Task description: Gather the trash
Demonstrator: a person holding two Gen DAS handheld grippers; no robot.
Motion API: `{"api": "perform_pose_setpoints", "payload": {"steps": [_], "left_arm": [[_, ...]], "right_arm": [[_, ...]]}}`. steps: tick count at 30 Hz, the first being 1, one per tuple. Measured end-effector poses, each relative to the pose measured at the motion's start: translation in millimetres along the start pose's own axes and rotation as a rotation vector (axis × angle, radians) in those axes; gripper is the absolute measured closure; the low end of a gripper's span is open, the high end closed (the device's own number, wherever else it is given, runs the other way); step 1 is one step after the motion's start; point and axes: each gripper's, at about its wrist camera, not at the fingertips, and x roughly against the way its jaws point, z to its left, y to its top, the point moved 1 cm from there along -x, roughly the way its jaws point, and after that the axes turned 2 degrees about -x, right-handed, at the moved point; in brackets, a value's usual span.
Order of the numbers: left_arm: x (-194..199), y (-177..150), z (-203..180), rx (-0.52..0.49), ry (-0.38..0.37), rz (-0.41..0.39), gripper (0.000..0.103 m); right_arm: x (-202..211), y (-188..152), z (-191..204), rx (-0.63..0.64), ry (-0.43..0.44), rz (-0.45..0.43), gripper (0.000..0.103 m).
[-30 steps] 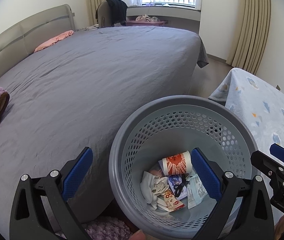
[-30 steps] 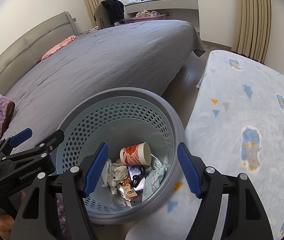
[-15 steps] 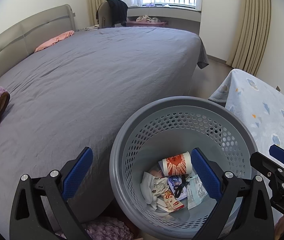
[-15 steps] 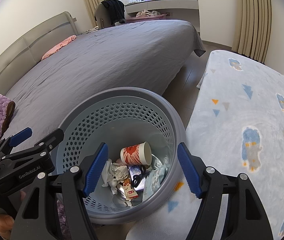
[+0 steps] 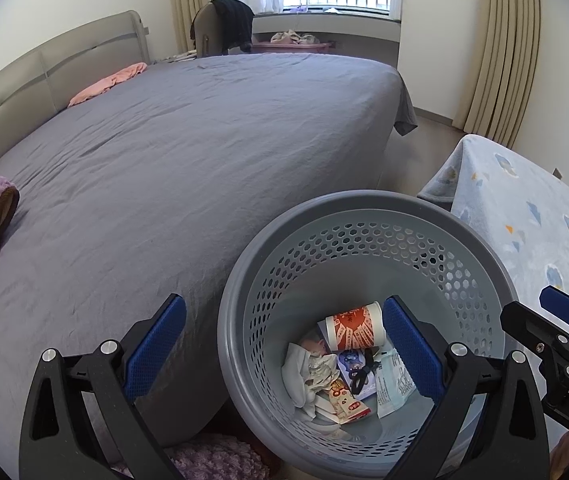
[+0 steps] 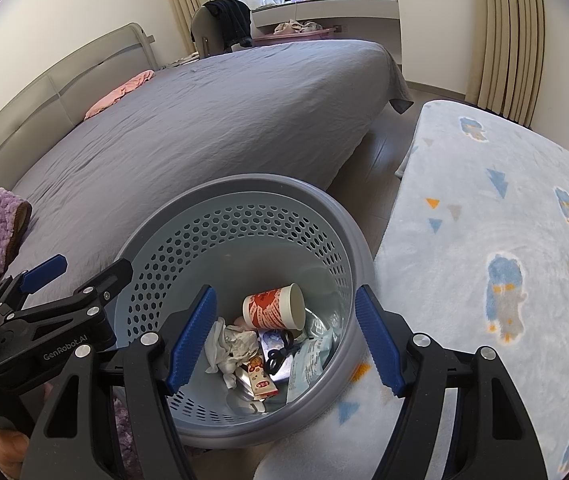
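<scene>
Over the bin (image 5: 364, 216), both grippers hang tilted downward with their jaws spread and nothing between them.

Seen from its own camera, the left gripper (image 5: 284, 344) points steeply down, its left finger over the bed (image 5: 204, 152) edge and its right finger over the bin's inside, so it straddles the near-left rim; its black frame also juts in at the left of the right wrist view. The right gripper (image 6: 284, 336) sits just beside it at a like downward tilt, left finger inside the bin's mouth, right finger past the rim over the blue blanket (image 6: 484, 220). Neither pad touches anything. Trash lies at the bin's bottom: a red-and-white cup (image 6: 274, 307) on its side, crumpled tissue (image 6: 230, 344), wrappers (image 6: 308, 364) and a small black item (image 5: 362, 372). A fingertip of the person (image 6: 12, 448) shows at the lower left.
</scene>
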Motion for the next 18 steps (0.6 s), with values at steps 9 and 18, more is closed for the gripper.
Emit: {"api": "perform_pose_setpoints", "payload": {"steps": [9,18], "left_arm": [[-0.3,-0.5,-1.1,-0.004,-0.006,-0.001,0.006],[-1.6,0.5,-1.6,-0.004,0.001,0.005,0.006]], "right_arm": [[0.3,-0.5,2.3,0.001,0.001,0.000,0.034],[0.2,-0.5,2.2,0.001,0.001,0.001,0.034]]}}
